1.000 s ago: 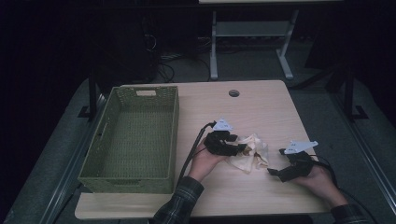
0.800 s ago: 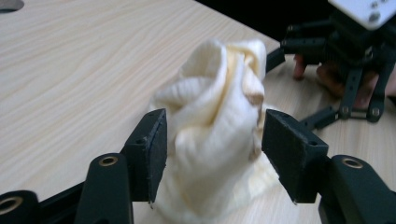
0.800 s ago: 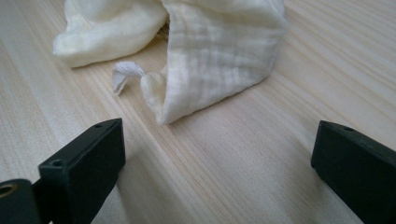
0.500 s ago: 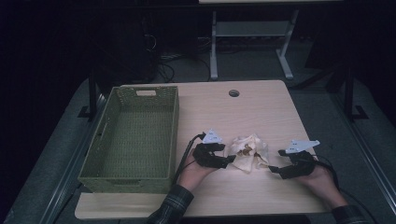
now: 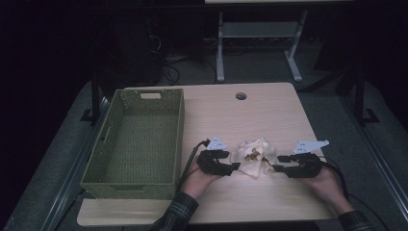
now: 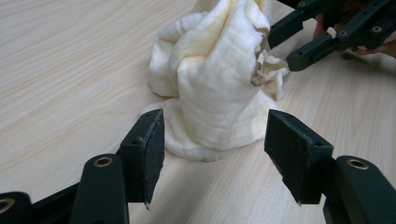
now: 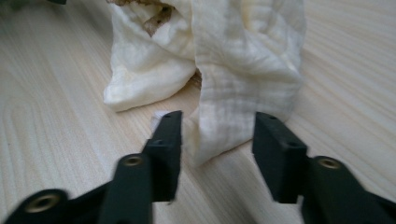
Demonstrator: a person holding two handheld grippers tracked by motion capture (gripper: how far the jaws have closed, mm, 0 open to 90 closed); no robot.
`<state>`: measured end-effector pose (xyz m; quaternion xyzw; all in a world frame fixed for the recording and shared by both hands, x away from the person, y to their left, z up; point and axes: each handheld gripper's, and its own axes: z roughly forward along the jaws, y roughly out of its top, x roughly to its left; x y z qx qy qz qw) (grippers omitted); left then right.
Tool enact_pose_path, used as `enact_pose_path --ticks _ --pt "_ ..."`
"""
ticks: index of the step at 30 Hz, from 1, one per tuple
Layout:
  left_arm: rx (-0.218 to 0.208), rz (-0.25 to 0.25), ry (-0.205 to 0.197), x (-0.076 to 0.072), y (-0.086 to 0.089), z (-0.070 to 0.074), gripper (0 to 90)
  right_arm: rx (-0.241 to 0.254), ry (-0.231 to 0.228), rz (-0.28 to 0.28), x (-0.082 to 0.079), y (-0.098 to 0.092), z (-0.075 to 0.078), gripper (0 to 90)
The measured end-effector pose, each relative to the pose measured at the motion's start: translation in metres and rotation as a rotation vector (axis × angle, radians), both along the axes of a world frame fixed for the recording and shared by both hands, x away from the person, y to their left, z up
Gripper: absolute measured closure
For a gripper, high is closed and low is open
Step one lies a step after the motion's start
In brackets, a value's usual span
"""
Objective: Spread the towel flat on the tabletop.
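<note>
A crumpled cream cloth (image 5: 254,153) with brown stains lies on the wooden table (image 5: 269,115), between my two grippers. My left gripper (image 5: 234,166) sits low at the cloth's left side. In the left gripper view its jaws stand open (image 6: 215,140) around the cloth's (image 6: 219,88) near edge without pressing it. My right gripper (image 5: 276,168) is at the cloth's right side, and its jaws have just been closing. In the right gripper view a hanging fold of the cloth (image 7: 233,107) lies between the jaws (image 7: 217,135), with a gap still at the right pad.
A green woven basket (image 5: 139,178) stands empty on the left half of the table. A round cable hole (image 5: 241,96) is near the far edge. Desk legs and cables stand on the dark floor beyond.
My left gripper moved back toward the table's front edge and settled lower, left of the cloth. The right hand stayed in place.
</note>
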<state>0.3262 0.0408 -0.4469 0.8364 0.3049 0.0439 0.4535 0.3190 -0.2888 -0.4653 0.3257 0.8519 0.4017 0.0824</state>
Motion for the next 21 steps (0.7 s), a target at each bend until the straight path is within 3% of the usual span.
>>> enact_pose_path --ticks 1,3,7,14,21 --pt "0.0 0.0 0.0 0.0 0.0 0.0 37.6 0.0 0.0 0.0 0.0 0.0 0.0 55.7" --pt "0.006 -0.001 -0.009 0.001 0.0 -0.001 37.6 -0.001 0.037 0.018 0.003 0.001 -0.002 67.4" --pt "0.016 -0.009 -0.01 0.002 -0.001 -0.002 37.6 -0.005 0.049 0.02 0.005 0.001 -0.003 85.9" --pt "0.022 -0.018 -0.021 0.001 -0.004 0.0 37.6 0.008 -0.009 -0.016 0.008 -0.009 0.012 88.1" --pt "0.018 -0.025 -0.031 0.001 -0.007 0.001 38.0 0.035 -0.07 -0.026 0.022 -0.015 0.034 88.6"
